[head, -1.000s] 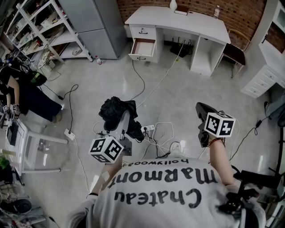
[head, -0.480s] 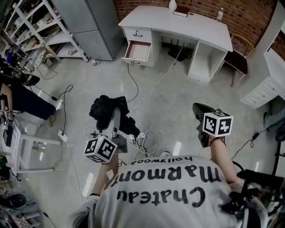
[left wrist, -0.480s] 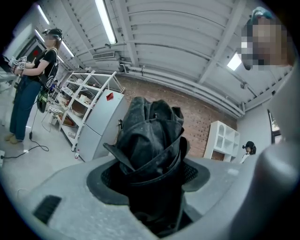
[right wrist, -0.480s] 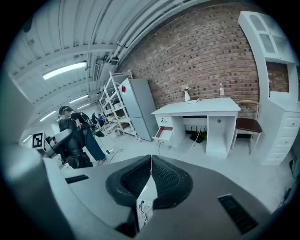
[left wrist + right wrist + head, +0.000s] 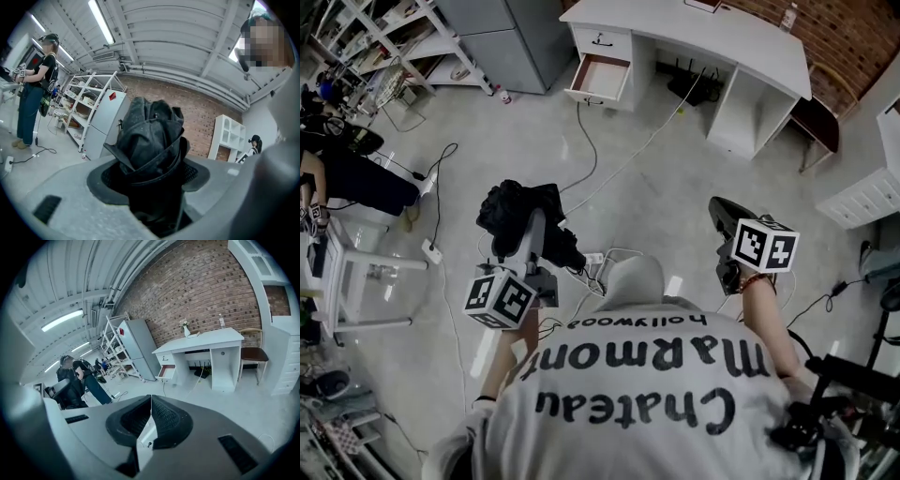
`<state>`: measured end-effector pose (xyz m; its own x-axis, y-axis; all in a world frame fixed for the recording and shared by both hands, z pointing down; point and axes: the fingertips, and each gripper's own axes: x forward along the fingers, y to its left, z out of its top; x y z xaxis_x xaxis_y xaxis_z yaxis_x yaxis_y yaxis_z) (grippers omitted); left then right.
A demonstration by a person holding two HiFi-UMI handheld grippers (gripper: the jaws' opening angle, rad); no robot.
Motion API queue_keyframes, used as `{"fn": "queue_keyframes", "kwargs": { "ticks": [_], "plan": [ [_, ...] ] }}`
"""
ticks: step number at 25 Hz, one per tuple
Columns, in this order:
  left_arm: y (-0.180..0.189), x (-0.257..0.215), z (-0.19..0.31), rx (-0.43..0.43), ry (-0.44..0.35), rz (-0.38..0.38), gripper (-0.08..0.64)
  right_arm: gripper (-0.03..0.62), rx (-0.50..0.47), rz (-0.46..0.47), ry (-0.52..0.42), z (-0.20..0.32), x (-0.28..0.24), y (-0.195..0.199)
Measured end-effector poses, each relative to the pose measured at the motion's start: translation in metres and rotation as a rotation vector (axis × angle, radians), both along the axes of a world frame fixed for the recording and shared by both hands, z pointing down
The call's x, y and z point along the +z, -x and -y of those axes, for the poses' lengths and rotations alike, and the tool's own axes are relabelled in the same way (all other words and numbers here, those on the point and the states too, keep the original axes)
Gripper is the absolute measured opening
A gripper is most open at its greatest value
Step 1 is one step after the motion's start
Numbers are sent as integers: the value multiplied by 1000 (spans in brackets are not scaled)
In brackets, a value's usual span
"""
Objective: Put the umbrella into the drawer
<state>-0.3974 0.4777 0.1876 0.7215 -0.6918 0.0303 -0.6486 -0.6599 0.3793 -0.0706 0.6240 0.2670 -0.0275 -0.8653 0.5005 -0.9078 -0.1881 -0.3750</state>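
Note:
A folded black umbrella [image 5: 522, 213] sticks out ahead of my left gripper [image 5: 532, 239], whose jaws are shut on it; in the left gripper view its crumpled black fabric [image 5: 152, 136] fills the space between the pads. My right gripper [image 5: 724, 220] is held out at the right with its jaws closed together and nothing in them; the right gripper view shows the pads [image 5: 161, 420] meeting at the tips. The white desk [image 5: 694, 37] stands at the far wall, its drawer [image 5: 599, 78] pulled open at the left side, also seen as the open drawer [image 5: 167, 371] in the right gripper view.
Cables and a power strip [image 5: 591, 260] lie on the grey floor ahead of me. A grey cabinet [image 5: 506, 37] and white shelving [image 5: 375, 47] stand left of the desk. A person [image 5: 347, 169] stands at far left by a small table [image 5: 356, 281]. White drawers [image 5: 862, 187] sit at right.
I have stepped forward over the floor with both grippers; the desk and its open drawer sit higher and closer to the frame's top. The umbrella stays gripped on the left.

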Motion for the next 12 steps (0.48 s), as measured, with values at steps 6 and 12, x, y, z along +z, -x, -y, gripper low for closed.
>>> {"fn": "queue_keyframes", "kwargs": {
  "ticks": [6, 12],
  "plan": [
    [-7, 11, 15, -30, 19, 18, 281, 14, -32, 30, 46, 17, 22, -2],
    [-34, 12, 54, -19, 17, -8, 281, 14, -47, 42, 68, 60, 29, -23]
  ]
}}
